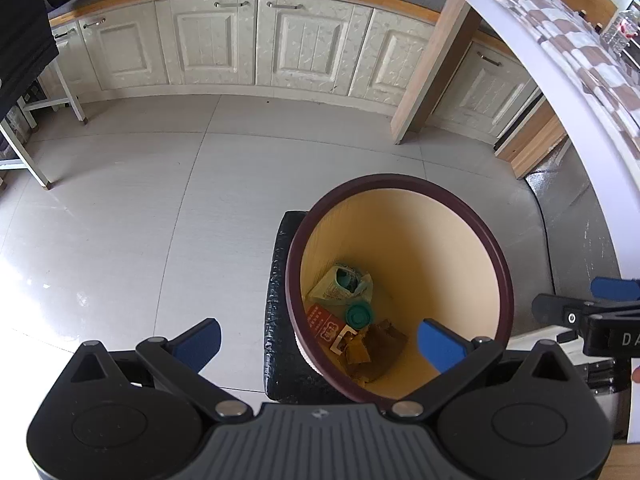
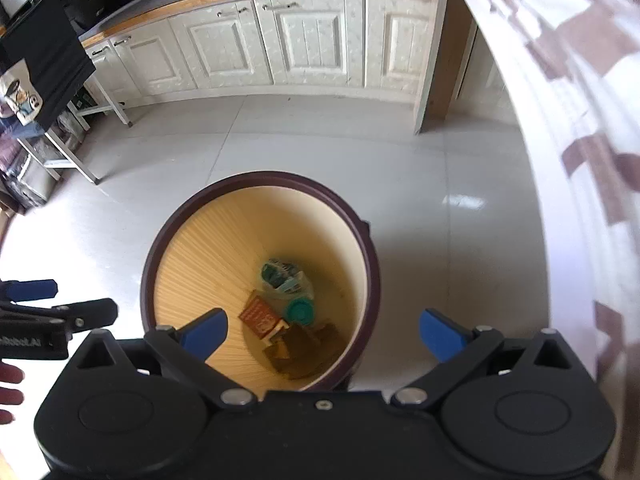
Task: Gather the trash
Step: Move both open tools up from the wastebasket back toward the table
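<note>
We look down at a grey tiled floor where a round bin stands beside a table. Trash lies in its bottom. Our left gripper and right gripper hover above, jaws spread wide, empty.

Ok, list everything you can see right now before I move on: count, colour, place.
trash bin: 1, tan inside, dark maroon rim, on the floor below both grippers
green wrapper: 1, bin bottom
green cap: 1, bin bottom
red packet: 1, bin bottom
brown scraps: several, bin bottom
black mat: 1, under the bin
cabinets: cream, far wall
checked cloth: brown and white, counter at right
left gripper: open, empty
right gripper: open, empty
hand: fingers at the right-wrist view's left edge
</note>
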A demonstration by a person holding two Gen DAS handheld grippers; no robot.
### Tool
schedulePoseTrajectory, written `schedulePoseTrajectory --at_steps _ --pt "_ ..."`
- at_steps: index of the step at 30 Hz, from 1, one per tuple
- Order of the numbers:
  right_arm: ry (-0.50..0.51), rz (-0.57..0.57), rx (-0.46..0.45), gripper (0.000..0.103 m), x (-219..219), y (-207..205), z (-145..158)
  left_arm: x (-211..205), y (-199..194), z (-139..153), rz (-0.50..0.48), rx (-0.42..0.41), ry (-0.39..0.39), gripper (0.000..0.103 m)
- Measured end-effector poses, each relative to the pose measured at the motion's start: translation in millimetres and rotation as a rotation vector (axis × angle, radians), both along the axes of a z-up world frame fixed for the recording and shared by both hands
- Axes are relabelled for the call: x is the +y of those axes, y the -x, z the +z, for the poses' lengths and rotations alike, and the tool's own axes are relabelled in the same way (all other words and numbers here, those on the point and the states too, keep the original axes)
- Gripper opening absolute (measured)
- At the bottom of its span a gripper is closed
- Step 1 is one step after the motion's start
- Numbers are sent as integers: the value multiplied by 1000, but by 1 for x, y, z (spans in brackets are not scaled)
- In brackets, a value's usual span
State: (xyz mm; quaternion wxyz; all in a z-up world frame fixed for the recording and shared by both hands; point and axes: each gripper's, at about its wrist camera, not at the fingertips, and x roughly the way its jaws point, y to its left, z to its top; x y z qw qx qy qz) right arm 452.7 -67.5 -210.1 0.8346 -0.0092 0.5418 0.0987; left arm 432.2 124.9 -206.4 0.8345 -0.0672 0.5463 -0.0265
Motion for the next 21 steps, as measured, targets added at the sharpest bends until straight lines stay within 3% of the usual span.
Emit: schedulePoseTrajectory --at_steps 11,21 --pt "-27 -24 -57 103 0 37 24 0 37 32 6 -83 3 103" --pt "-66 -21 -173 103 -10 79 79 -5 80 85 -11 -198 -13 103"
